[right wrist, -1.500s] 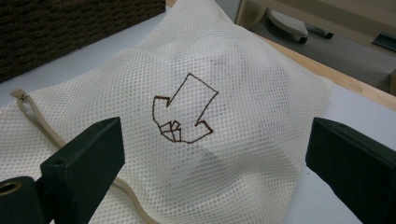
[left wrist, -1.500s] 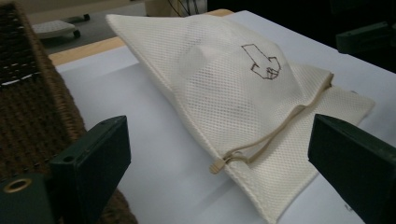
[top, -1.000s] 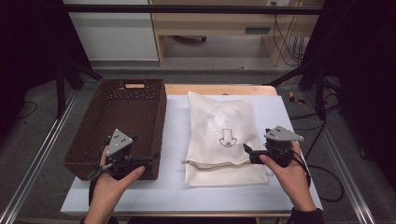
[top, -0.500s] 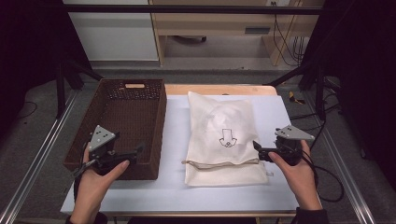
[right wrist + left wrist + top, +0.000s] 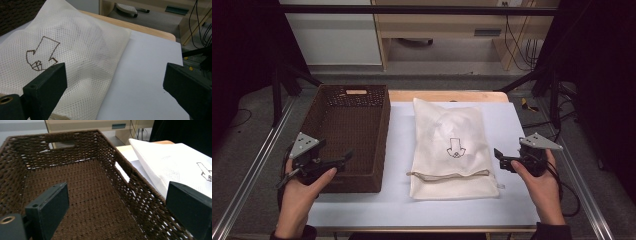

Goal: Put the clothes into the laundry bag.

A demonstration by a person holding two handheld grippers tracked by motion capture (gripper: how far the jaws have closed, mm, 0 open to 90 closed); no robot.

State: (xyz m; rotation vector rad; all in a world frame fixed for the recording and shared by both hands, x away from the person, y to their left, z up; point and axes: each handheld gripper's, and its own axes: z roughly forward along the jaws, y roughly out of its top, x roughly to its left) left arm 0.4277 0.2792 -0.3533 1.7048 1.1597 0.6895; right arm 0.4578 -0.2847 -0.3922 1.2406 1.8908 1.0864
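Note:
A white mesh drawstring bag (image 5: pixel 451 145) with a brown arrow print lies flat on the white table top (image 5: pixel 512 125), its drawstring end toward me. A dark brown wicker basket (image 5: pixel 347 125) stands empty to its left. My left gripper (image 5: pixel 343 161) hovers over the basket's near left corner, open and holding nothing; in the left gripper view its gripper (image 5: pixel 117 205) spans the basket's right wall (image 5: pixel 130 185). My right gripper (image 5: pixel 502 160) is open just right of the bag, apart from it. In the right gripper view the gripper (image 5: pixel 115 85) frames the bag's edge (image 5: pixel 75 55).
Metal rails (image 5: pixel 257 165) run along both table sides. A wooden strip (image 5: pixel 447 95) borders the far edge. Beyond it stand a cabinet (image 5: pixel 332 35) and a wooden shelf with cables (image 5: pixel 512 30). Bare table lies right of the bag and in front of it.
Both hands have drawn outward. My left gripper slid left along the basket's near edge. My right gripper moved right, off the bag's lower right edge.

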